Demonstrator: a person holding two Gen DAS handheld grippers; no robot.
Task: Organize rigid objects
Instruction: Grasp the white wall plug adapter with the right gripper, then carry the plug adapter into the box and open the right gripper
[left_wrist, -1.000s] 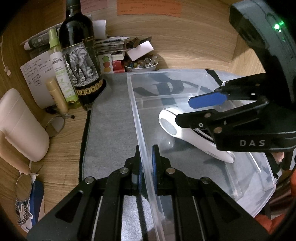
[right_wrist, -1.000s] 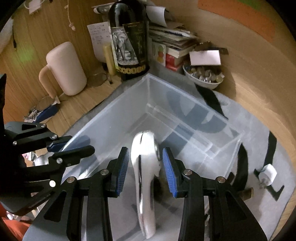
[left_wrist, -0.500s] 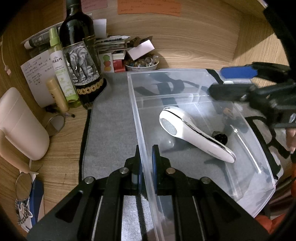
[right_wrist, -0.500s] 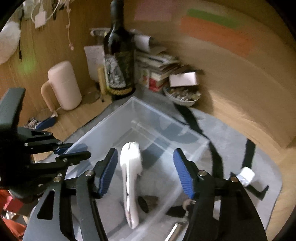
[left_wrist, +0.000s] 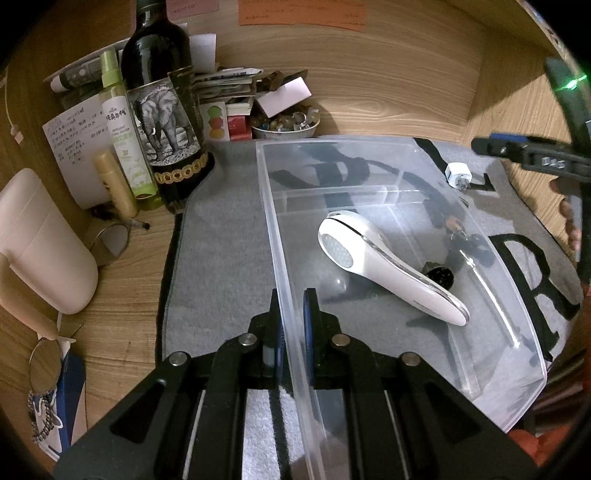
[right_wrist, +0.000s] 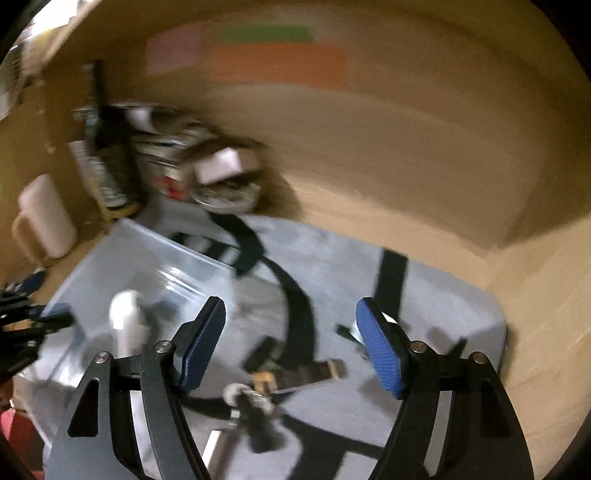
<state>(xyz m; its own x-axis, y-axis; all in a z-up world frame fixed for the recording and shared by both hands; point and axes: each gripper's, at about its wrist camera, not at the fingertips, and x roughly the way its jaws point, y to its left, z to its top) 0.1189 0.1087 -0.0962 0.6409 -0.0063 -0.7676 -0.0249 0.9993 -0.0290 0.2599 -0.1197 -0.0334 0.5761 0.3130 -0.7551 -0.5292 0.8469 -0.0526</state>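
Clutter fills the desk's far left corner: a pale pink jug (left_wrist: 40, 240), a green spray bottle (left_wrist: 123, 140) and a wine bottle (left_wrist: 162, 110) with an elephant label, then a bowl of small trinkets (left_wrist: 284, 123) against the back wall. A grey mat (left_wrist: 221, 240) covers the desk's middle, and on it stands a clear plastic bin (left_wrist: 491, 391). The left gripper (left_wrist: 291, 325) is clenched on the bin's left wall, one pad on each side. Inside the bin, on its floor, lies the white handheld device (left_wrist: 388, 266), head toward the far end, free of both grippers. The right gripper (right_wrist: 291, 347) hovers past the bin's right edge over the mat; its jaws have just been opening and stand apart with nothing between them. A white charger plug (left_wrist: 458, 173) lies on the mat near the bin's far right corner.
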